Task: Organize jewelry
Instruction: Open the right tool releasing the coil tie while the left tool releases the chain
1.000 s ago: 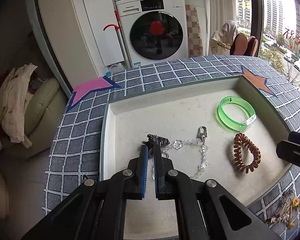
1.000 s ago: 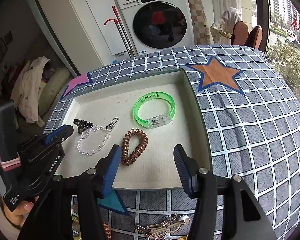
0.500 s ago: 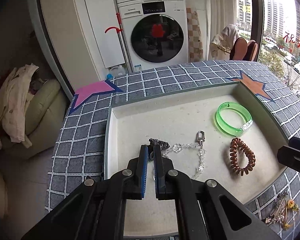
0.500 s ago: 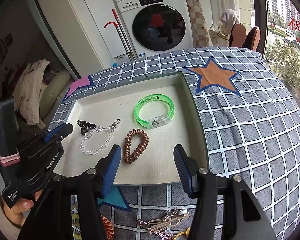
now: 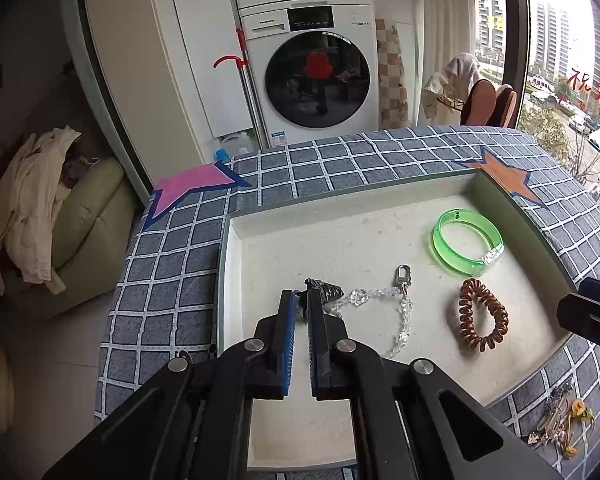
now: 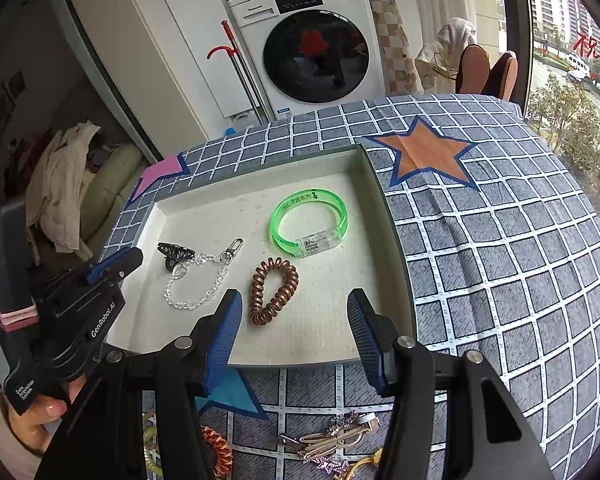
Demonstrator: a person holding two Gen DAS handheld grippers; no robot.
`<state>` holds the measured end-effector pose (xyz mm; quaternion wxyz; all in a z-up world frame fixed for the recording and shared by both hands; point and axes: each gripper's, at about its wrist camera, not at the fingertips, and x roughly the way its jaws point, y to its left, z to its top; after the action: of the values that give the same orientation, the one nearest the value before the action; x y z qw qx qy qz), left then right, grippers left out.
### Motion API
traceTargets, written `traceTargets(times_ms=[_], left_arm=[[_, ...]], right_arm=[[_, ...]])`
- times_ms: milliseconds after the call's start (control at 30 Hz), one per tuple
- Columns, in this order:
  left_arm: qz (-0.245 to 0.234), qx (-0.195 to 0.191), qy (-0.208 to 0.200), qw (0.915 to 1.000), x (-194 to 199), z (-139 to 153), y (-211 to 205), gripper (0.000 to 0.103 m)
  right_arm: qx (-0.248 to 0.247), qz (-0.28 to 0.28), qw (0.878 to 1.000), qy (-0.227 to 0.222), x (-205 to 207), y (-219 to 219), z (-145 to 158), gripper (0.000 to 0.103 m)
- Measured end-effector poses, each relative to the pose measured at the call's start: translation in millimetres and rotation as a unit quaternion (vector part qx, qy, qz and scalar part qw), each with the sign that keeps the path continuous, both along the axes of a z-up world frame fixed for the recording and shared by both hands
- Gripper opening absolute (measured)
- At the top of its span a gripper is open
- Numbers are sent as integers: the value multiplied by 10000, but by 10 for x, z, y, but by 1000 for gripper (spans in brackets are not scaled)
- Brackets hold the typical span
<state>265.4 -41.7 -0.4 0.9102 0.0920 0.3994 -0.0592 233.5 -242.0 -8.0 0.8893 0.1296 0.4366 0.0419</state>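
Left wrist view: my left gripper (image 5: 299, 300) sits over the near-left part of the tray (image 5: 228, 248), jaws nearly closed with only a thin slit between the blue pads, nothing gripped that I can see. Tips are just short of the black hair claw (image 5: 325, 289), which lies on the tray floor touching one end of the clear bead chain (image 5: 396, 312); chain curls right then back toward me, metal clasp at its far bend. Copper spiral hair tie (image 5: 483, 319) lies right of the chain, apart from it. Green translucent bangle (image 5: 467, 246) is farther back on the right, near the tray's right wall. Pile of loose clips (image 5: 560, 428) sits on the checked tablecloth (image 5: 172, 272) outside the tray's near-right corner. Right wrist view: my right gripper (image 6: 294, 322) is wide open and empty, hovering at the tray's near rim, its left pad just beside the spiral hair tie (image 6: 274, 290). Bangle (image 6: 310, 222) beyond it, chain (image 6: 198, 280) and claw (image 6: 175, 252) to the left. Left gripper (image 6: 112, 264) visible at left, tip near the claw, not touching. More loose pieces (image 6: 332, 440) on the cloth below the tray, plus an orange braided band (image 6: 218, 450).
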Motion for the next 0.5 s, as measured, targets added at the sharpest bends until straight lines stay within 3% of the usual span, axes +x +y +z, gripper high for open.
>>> traceTargets(times_ms=[500], left_arm=[[30, -197, -23, 9998, -61, 110, 70, 25]], right_arm=[[15, -63, 9999, -84, -64, -20, 68, 65]])
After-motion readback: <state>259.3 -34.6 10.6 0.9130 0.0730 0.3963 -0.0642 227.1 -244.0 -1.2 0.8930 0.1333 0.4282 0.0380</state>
